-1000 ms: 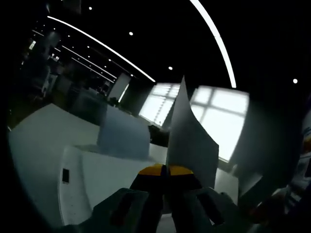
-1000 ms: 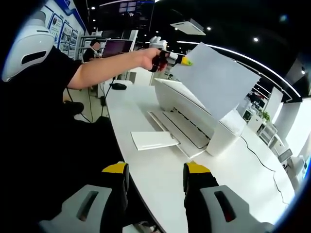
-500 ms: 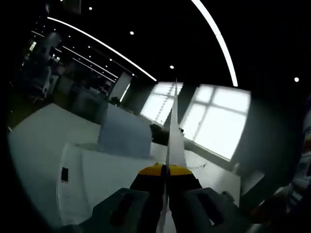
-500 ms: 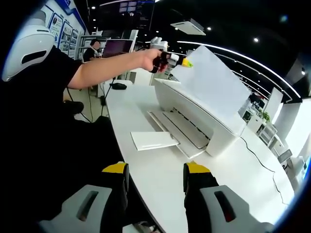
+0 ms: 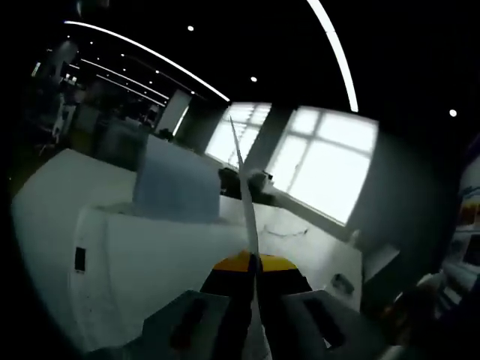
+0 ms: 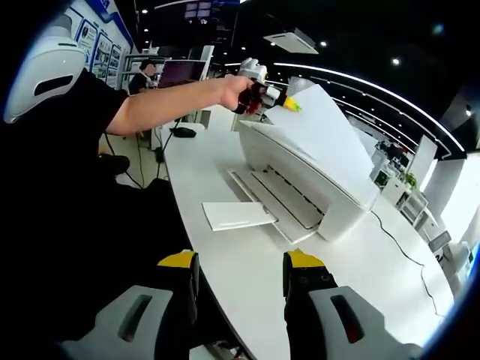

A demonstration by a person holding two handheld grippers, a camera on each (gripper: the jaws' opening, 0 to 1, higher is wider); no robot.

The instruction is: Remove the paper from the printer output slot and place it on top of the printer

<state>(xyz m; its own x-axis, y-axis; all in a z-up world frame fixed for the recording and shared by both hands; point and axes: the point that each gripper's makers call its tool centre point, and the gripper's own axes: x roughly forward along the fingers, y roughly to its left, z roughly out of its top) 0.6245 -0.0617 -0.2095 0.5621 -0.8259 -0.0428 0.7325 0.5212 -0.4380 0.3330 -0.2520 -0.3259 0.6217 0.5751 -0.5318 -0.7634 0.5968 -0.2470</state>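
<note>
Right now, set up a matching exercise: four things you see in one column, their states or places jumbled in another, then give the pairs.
Things:
1. sheet
2. left gripper
3. right gripper
4. output tray

States or places:
A. open, holding nothing, near the table's edge
B. shut on the sheet's corner
C. held over the printer top, sloping down toward it
D. folded out at the printer's front, no paper seen on it

Pairs: 1-C, 2-B, 3-A, 4-D
</note>
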